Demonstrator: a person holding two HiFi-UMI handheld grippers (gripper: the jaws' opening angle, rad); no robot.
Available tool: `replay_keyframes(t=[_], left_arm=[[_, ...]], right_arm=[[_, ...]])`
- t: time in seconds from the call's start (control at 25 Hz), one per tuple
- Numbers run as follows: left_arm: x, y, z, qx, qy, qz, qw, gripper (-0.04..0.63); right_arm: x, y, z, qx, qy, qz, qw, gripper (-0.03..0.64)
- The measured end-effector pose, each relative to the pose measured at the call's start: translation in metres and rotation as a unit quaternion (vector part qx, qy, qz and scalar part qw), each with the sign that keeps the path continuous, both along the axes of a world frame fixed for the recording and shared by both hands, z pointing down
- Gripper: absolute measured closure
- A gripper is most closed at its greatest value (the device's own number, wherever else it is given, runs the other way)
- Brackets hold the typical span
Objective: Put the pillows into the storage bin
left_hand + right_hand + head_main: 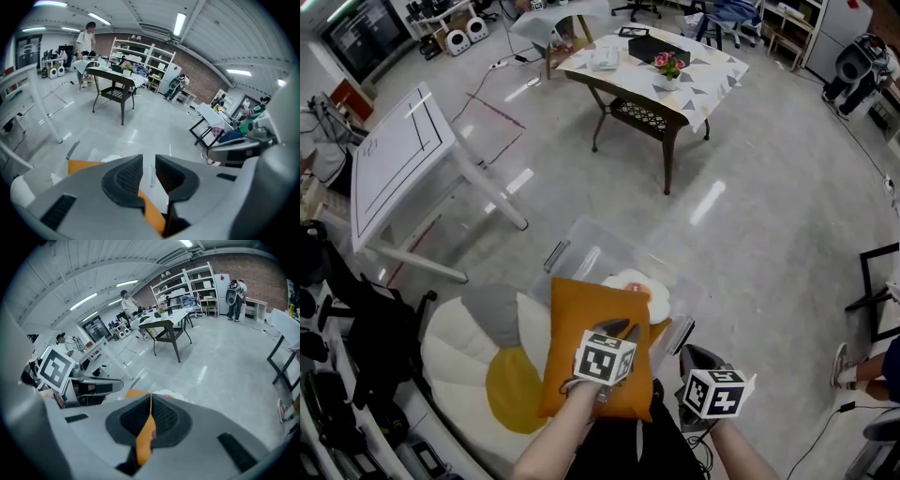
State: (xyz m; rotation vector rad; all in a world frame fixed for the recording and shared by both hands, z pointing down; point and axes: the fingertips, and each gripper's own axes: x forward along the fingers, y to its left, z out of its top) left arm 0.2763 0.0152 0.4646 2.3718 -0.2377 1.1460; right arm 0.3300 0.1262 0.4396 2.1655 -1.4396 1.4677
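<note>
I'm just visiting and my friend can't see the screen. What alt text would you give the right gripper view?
The right tongs are shut on a pinched fold of an orange pillow, seen close up from just behind them. Beyond lie a shiny grey floor and a dark-legged table.

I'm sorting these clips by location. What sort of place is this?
Probably a lab or workshop, not a home: a bare polished floor, open shelving along a brick wall, and strip lights on the ceiling.
</note>
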Motion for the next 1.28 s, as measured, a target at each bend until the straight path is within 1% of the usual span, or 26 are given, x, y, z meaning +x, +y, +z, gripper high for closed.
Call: replay_keyframes(t=[0.12, 0.24, 0.44, 0.64, 0.88, 1.12, 1.28], left_arm=[[-0.028, -0.002, -0.001, 0.003, 0.001, -0.042, 0.9991, 0.528], [-0.054, 0.003, -0.005, 0.003, 0.005, -0.074, 0.9972, 0.528], [-0.1, 0.013, -0.014, 0.008, 0.006, -0.116, 0.9932, 0.528], [-0.14, 0.021, -0.02, 0.009, 0.006, -0.157, 0.9876, 0.528], [-0.17, 0.027, -0.032, 0.027, 0.021, -0.203, 0.9786, 0.528], [-0.187, 0.026, -0.042, 0.047, 0.031, -0.24, 0.9691, 0.529], [-0.203, 0.029, -0.044, 0.054, 0.029, -0.275, 0.9595, 0.529]], right_arm=[[-0.013, -0.007, 0.0, 0.004, -0.006, -0.023, 1.0, 0.609], [-0.029, -0.015, -0.002, 0.01, -0.011, -0.047, 0.999, 0.609], [-0.059, -0.028, -0.012, 0.021, -0.013, -0.09, 0.996, 0.609], [-0.084, -0.037, -0.019, 0.029, -0.015, -0.122, 0.992, 0.609], [-0.104, -0.041, -0.025, 0.036, -0.012, -0.154, 0.987, 0.612], [-0.119, -0.04, -0.029, 0.042, -0.009, -0.183, 0.982, 0.614], [-0.129, -0.035, -0.03, 0.041, -0.01, -0.206, 0.978, 0.614]])
